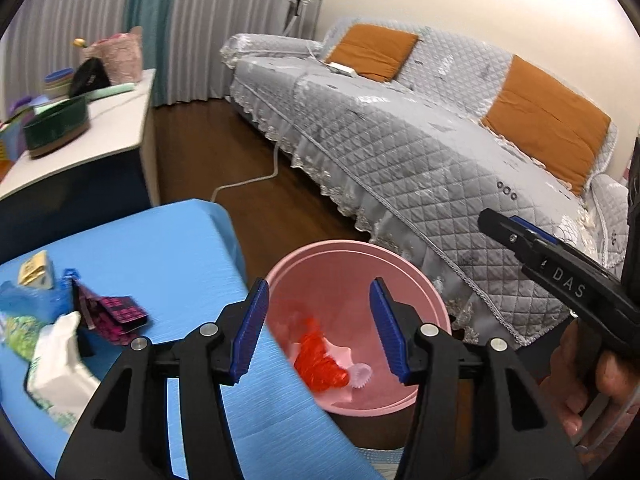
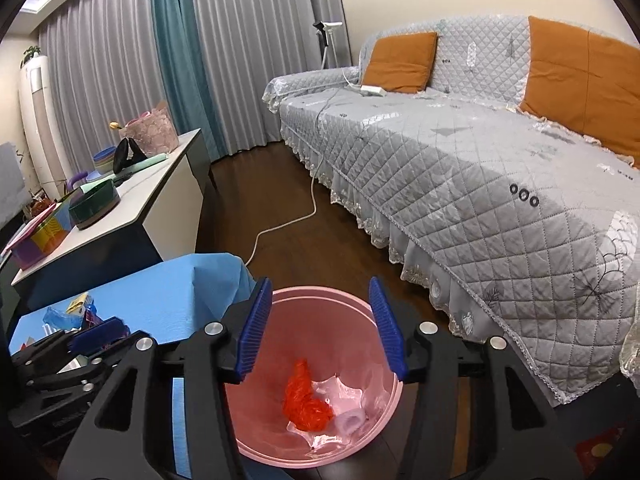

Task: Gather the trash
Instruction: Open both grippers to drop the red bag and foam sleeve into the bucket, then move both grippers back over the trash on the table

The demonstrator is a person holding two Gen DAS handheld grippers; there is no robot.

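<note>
A pink bin [image 1: 340, 264] [image 2: 320, 316] stands on the floor by the blue-covered table [image 1: 160, 248] [image 2: 168, 304]. Inside lie an orange-red net [image 1: 320, 356] [image 2: 304, 396] and clear and white plastic scraps [image 1: 362, 374] [image 2: 352, 420]. My left gripper [image 1: 320, 286] hangs open over the bin's left rim and the table edge, nothing between its pads. My right gripper [image 2: 320, 284] is open above the bin, empty too. On the table remain a tissue pack [image 1: 56, 364], a magenta wrapper [image 1: 116, 312], a yellow packet [image 1: 36, 268] and a blue bag [image 1: 28, 300].
A grey quilted sofa [image 1: 420, 160] [image 2: 480, 180] with orange cushions runs along the right, close to the bin. A white cable [image 2: 280, 228] crosses the dark floor. A white cabinet [image 2: 140, 200] with bowls and boxes stands at left. A hand [image 1: 592, 380] holds the right gripper.
</note>
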